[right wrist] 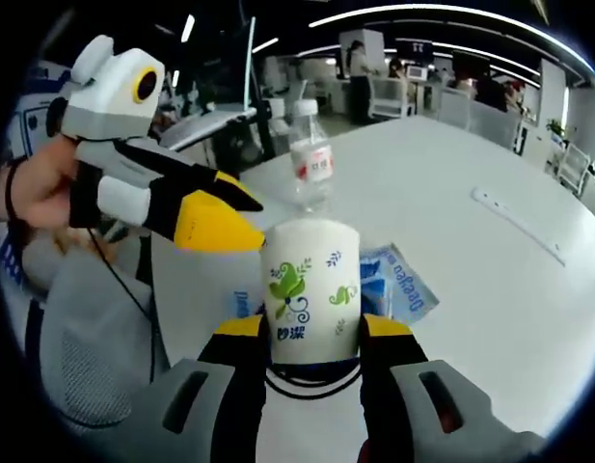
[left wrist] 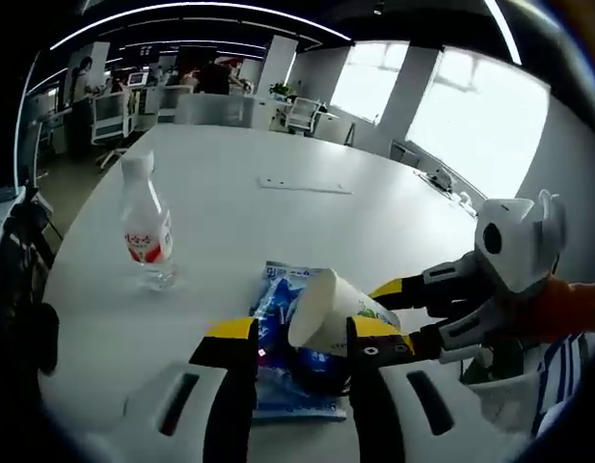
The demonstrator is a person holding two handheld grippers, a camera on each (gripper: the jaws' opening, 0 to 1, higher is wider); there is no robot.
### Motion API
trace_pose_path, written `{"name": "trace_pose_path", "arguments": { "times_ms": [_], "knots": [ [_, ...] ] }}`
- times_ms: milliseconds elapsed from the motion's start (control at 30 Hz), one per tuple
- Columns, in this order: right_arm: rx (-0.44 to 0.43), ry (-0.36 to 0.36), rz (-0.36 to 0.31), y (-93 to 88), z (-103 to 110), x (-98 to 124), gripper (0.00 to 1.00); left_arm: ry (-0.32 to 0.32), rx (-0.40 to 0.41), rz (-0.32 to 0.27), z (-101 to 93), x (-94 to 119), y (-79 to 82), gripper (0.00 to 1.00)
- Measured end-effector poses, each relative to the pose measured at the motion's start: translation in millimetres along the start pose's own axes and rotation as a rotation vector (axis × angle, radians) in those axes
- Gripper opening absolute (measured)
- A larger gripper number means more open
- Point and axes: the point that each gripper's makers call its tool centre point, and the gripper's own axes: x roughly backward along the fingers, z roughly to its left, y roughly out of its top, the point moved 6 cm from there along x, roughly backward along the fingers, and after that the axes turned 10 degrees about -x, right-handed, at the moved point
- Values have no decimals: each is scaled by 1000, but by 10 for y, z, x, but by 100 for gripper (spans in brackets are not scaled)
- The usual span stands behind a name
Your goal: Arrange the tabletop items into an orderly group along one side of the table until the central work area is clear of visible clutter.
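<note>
**Cup gripped over the blue packet, bottle standing apart**

In the right gripper view, the right gripper (right wrist: 311, 338) has its two yellow-tipped jaws closed against the sides of a white paper cup (right wrist: 310, 289) printed with green leaves. The cup stands upright between them at 6 o'clock. Behind the cup, toward 3 o'clock, a blue packet (right wrist: 398, 285) lies flat on the white table (right wrist: 451, 183). A clear water bottle (right wrist: 311, 159) with a red label stands upright at 12 o'clock, beyond the cup. The left gripper (right wrist: 225, 217) comes in from 9 o'clock, held in a hand (right wrist: 32, 193); its yellow tip is just beside the cup's rim, and whether it touches cannot be told.

In the left gripper view, the left gripper (left wrist: 302, 347) has its jaws apart and holds nothing. The cup (left wrist: 321, 309) shows tilted between the jaw tips, over the packet (left wrist: 283, 371). The right gripper (left wrist: 398, 318) reaches in from 3 o'clock, its jaws on the cup. The bottle (left wrist: 148, 231) stands at 9 o'clock, well apart from the packet. A thin flat strip (left wrist: 305, 185) lies far off at 12 o'clock.
</note>
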Motion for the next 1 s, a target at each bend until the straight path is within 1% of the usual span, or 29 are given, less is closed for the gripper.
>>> {"name": "trace_pose_path", "arguments": {
  "times_ms": [33,167,267,467,567,633,733,767,833,867,933,1000],
  "knots": [
    [2,-2,0,-5,-2,7,36,-14,1,2,-26,-7,-2,35],
    [11,1,-6,0,5,31,36,-36,-6,6,-58,-19,-1,35],
    [28,12,-18,21,25,47,36,-57,5,2,-73,-16,12,34],
    [73,31,-27,56,53,61,36,-133,36,-3,-102,-13,29,32],
    [103,43,-33,88,90,77,36,-146,46,0,-92,-1,18,29],
    [122,52,-36,101,112,83,36,-150,47,0,-85,7,13,26],
    [139,69,-43,117,136,87,36,-177,58,-2,-94,31,16,21],
    [144,71,-40,115,143,89,36,-192,57,-2,-108,34,17,21],
    [155,75,-36,106,145,83,36,-200,55,2,-113,38,14,20],
    [157,81,-38,102,151,80,36,-206,60,1,-104,40,11,19],
    [157,83,-37,91,149,77,36,-218,99,-3,-93,46,6,17],
    [156,83,-36,77,152,84,36,-226,110,-7,-106,58,9,16]
  ]
}}
